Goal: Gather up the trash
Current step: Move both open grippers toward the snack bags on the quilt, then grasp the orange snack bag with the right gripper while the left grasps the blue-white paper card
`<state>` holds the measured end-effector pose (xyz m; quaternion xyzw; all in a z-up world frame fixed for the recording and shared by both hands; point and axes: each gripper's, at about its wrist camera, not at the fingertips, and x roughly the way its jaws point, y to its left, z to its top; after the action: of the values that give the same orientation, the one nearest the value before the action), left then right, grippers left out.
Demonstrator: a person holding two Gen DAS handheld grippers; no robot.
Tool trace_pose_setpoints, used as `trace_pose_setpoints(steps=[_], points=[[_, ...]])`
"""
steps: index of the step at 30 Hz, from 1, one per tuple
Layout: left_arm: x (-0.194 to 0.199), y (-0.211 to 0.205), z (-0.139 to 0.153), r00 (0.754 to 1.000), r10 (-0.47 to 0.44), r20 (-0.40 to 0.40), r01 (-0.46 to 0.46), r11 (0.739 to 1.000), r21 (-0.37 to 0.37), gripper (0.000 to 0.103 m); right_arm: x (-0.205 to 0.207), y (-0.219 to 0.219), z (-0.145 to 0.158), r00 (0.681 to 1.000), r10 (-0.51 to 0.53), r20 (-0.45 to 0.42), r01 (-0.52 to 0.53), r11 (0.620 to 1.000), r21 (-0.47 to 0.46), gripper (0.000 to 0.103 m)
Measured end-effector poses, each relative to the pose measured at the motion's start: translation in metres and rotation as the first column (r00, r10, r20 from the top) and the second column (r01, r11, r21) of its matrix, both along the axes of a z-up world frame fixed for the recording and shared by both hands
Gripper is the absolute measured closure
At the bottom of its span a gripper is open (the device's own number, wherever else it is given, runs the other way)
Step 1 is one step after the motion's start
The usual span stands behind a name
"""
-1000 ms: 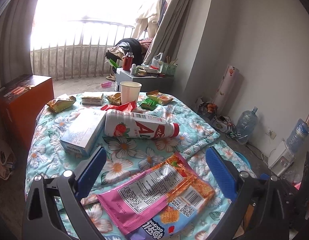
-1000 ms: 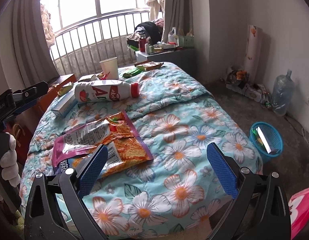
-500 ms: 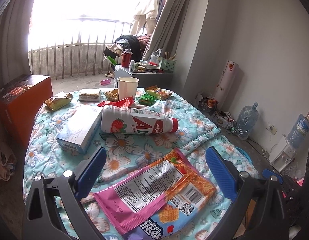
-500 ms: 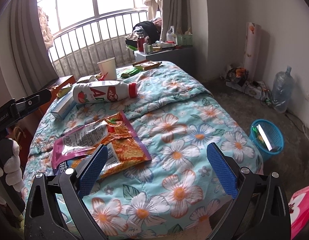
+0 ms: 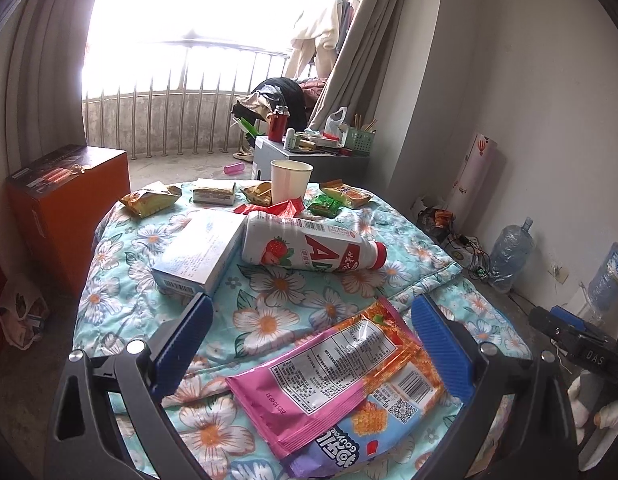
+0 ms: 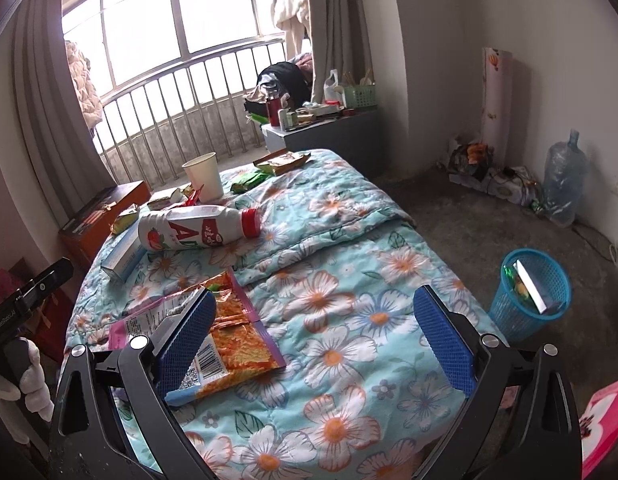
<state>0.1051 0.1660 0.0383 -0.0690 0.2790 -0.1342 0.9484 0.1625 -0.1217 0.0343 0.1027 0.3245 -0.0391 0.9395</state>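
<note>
only from the right wrist: blue basket [image 6: 529, 296] on floor.

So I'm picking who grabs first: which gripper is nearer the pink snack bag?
Left. The left gripper hangs open right over the pink snack bag, fingers straddling it. The right gripper, also open, sits beside it over bare quilt.

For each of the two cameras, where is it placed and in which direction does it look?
Left wrist: sits on the left gripper, looks along the bed toward the bright window; its blue fingers straddle the pink snack bag; a white-gloved hand shows at right.
Right wrist: sits on the right gripper, looks across the bed toward the window and blue bin; the snack bag lies behind its left finger; a gloved hand at left.
Shared: snack bag, strawberry milk bottle, paper cup.
</note>
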Motion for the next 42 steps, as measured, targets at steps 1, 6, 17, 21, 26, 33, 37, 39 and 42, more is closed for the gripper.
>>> trace_pose_setpoints(steps=[1, 6, 17, 21, 26, 33, 37, 39, 42], points=[[-0.002, 0.004, 0.001, 1.0, 0.008, 0.007, -0.008, 1.0, 0.006, 0.006, 0.002, -0.003, 0.001, 1.0, 0.005, 0.011, -0.005, 1.0, 0.013, 0.008], [-0.008, 0.027, 0.001, 0.998, 0.059, 0.03, -0.059, 0.998, 0.007, 0.006, 0.021, -0.012, -0.004, 0.999, 0.033, -0.01, -0.032, 0.996, 0.088, 0.008], [0.023, 0.057, -0.021, 0.995, 0.094, -0.046, -0.096, 0.994, -0.058, 0.006, 0.056, 0.0, -0.011, 0.991, 0.131, -0.043, -0.122, 0.98, 0.156, 0.008], [0.029, 0.056, -0.035, 0.995, 0.042, -0.093, -0.052, 0.992, -0.113, 0.006, 0.067, 0.005, -0.028, 0.977, 0.189, -0.1, -0.163, 0.962, 0.219, 0.009], [0.038, 0.047, -0.054, 0.988, 0.0, -0.152, -0.018, 0.993, -0.118, 0.013, 0.065, 0.006, -0.059, 0.935, 0.283, -0.213, -0.173, 0.89, 0.421, 0.019], [0.051, 0.026, -0.075, 0.974, -0.066, -0.218, 0.044, 0.994, -0.101, 0.029, 0.033, 0.024, -0.099, 0.845, 0.421, -0.33, -0.128, 0.758, 0.64, 0.033], [0.059, 0.015, -0.088, 0.953, -0.094, -0.288, 0.069, 0.993, -0.097, 0.039, 0.037, 0.026, -0.103, 0.862, 0.396, -0.318, -0.104, 0.751, 0.652, 0.04], [0.059, 0.009, -0.096, 0.933, -0.113, -0.341, 0.076, 0.99, -0.119, 0.043, 0.045, 0.022, -0.104, 0.876, 0.365, -0.315, -0.081, 0.756, 0.65, 0.047], [0.049, 0.001, -0.099, 0.903, -0.199, -0.38, 0.121, 0.968, -0.218, 0.044, 0.054, 0.01, -0.103, 0.898, 0.323, -0.3, -0.054, 0.756, 0.652, 0.054]])
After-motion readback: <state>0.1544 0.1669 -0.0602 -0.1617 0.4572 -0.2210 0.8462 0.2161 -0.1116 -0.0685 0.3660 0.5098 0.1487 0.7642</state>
